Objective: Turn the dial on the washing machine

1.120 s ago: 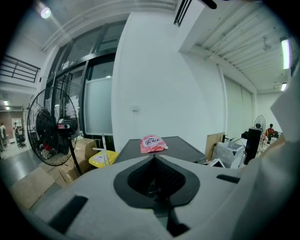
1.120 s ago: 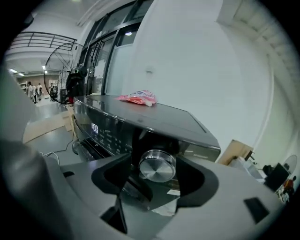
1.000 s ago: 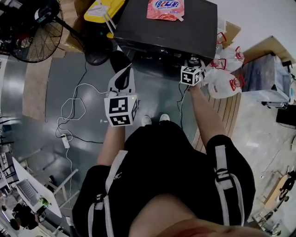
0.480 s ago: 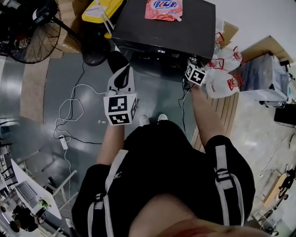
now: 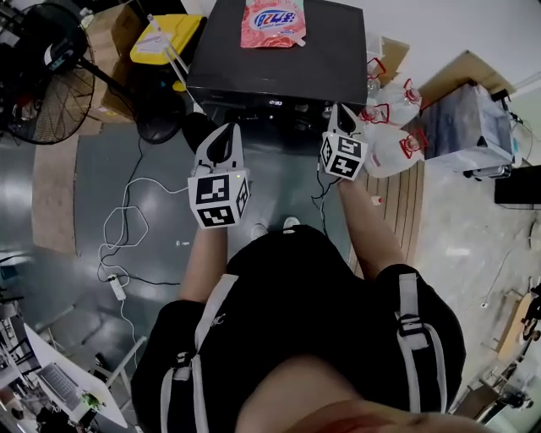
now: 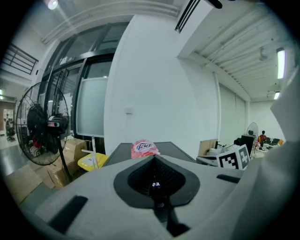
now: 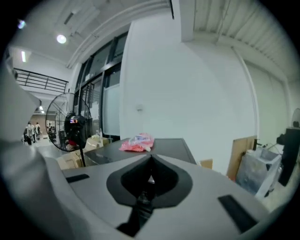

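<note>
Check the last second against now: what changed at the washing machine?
The right gripper drew back from the washing machine's front panel toward the person, and its jaws have shut on nothing. The left gripper stayed shut, held in front of the machine, and the red pouch still lies on the machine's top.

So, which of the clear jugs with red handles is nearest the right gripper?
The big jug lowest in the head view, just beside the right gripper; the others sit farther back, along the washing machine.
</note>
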A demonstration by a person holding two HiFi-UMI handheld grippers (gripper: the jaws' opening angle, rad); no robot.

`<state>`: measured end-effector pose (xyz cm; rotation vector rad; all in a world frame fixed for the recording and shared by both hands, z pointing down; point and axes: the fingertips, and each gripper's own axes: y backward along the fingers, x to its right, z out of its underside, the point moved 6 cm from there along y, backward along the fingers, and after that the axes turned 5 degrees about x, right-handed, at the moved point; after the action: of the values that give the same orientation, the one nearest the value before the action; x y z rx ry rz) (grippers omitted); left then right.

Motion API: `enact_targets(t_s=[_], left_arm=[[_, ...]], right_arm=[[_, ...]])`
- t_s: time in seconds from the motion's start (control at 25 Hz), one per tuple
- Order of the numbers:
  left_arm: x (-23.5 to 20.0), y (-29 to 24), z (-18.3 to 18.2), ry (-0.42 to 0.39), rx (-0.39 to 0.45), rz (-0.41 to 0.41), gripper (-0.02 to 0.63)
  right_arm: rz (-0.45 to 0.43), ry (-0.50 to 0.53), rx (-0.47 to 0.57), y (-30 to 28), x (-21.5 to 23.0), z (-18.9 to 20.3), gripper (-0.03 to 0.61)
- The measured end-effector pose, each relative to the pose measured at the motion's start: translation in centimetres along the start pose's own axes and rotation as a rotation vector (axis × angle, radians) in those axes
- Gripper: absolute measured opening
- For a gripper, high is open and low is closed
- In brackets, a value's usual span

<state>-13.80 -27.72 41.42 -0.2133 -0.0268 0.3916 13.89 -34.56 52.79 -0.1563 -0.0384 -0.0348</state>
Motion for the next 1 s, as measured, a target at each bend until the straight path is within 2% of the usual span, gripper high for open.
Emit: enact_targets(t_s=[0.2, 0.32, 0.76, 1.0], left_arm=[[1.2, 0.0, -0.8, 0.0, 0.031, 0.047, -0.006], [1.8, 0.0, -1.1, 0.001, 0.041, 0.074, -0.006], [2.4, 0.4, -1.6, 0.001, 0.062, 0.116, -0.006], [2.1, 0.9, -1.6, 0.003, 0.064, 0.117, -0.006]], right_arm=[[-0.056, 0.019, 0.176, 4.5, -1.3, -7.1, 0.009], [-0.076, 0.005, 0.223, 6.7, -1.5, -9.3, 0.009], [-0.077, 0.073, 0.249, 9.7, -2.7, -10.4, 0.009], [-0.086, 0.071, 0.269, 10.3, -3.5, -11.1, 0.009]])
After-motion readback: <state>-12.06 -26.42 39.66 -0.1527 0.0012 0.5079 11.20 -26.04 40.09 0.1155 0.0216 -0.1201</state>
